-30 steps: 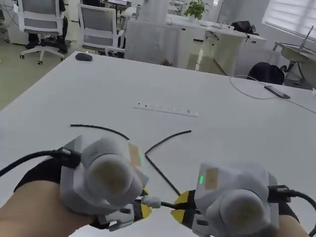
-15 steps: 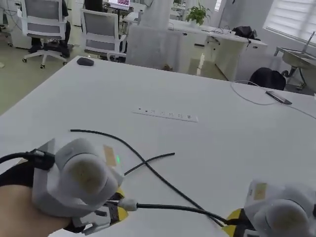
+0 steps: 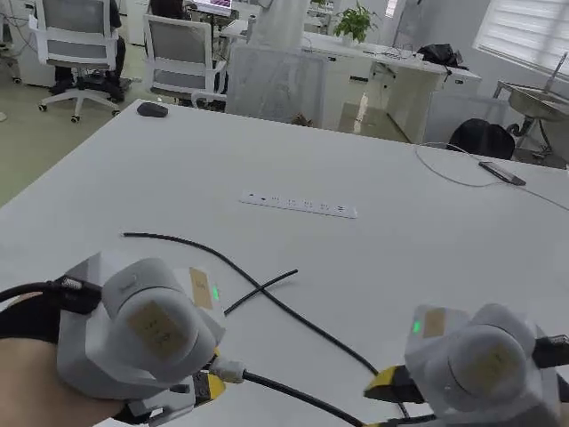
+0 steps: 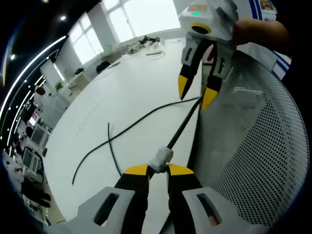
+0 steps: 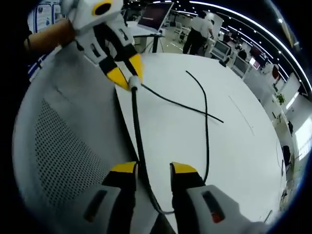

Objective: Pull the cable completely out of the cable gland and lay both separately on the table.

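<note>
Currently, on the left, the left claw [image 4: 158, 169] is pinching the small white plastic cable gland [image 4: 160, 158] between its yellow tips, holding it low over the wide white desk [image 3: 400, 249], seemingly close to the front edge. The thin black round cable [image 4: 183, 129] is coming out of the gland's nose and running rightwards, so the two are not yet separated; whether any of it is sticking out behind the gland I cannot tell.

Further right, the cable is passing between the yellow tips of the right claw [image 5: 153, 168], which are standing spread, with the cable lying close to one tip and not being squeezed.

Beyond the claws, a long loose black cable [image 3: 169, 237] and a shorter black cable piece [image 3: 280, 279] are lying crossed on the desk, with a flat white power strip [image 3: 298, 205] further back.

Several things are looking risky. With its tips spread, the right claw would only be sliding along the cable, leaving it seated in the gland. The gland is sitting only at the very tips of the left claw, so a hard or skewed tug could be twisting it loose and flicking it away. Working this near the edge, either part could be dropping off the desk, and a freed cable could be landing across the loose ones.
</note>
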Demonstrator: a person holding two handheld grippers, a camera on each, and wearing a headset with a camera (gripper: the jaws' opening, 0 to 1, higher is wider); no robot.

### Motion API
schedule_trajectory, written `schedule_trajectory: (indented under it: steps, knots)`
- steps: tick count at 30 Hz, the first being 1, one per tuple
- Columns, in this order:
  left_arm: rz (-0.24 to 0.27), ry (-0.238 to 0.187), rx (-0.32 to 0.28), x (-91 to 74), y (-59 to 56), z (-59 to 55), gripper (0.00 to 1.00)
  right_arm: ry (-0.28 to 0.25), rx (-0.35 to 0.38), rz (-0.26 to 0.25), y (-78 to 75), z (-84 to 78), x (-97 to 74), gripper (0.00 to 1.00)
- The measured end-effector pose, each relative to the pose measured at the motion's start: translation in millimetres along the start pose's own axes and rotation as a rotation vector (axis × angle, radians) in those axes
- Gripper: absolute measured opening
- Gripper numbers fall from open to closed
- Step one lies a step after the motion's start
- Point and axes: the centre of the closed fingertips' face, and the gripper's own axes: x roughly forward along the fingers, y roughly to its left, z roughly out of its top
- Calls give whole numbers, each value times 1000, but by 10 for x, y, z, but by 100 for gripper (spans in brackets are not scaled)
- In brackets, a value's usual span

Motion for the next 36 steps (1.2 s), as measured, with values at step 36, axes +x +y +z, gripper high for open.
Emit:
schedule_trajectory:
  steps: [36]
  knots:
    - [97,7,-11,-122,260,-80,14,100,74,-86,-311,-679,-232,4]
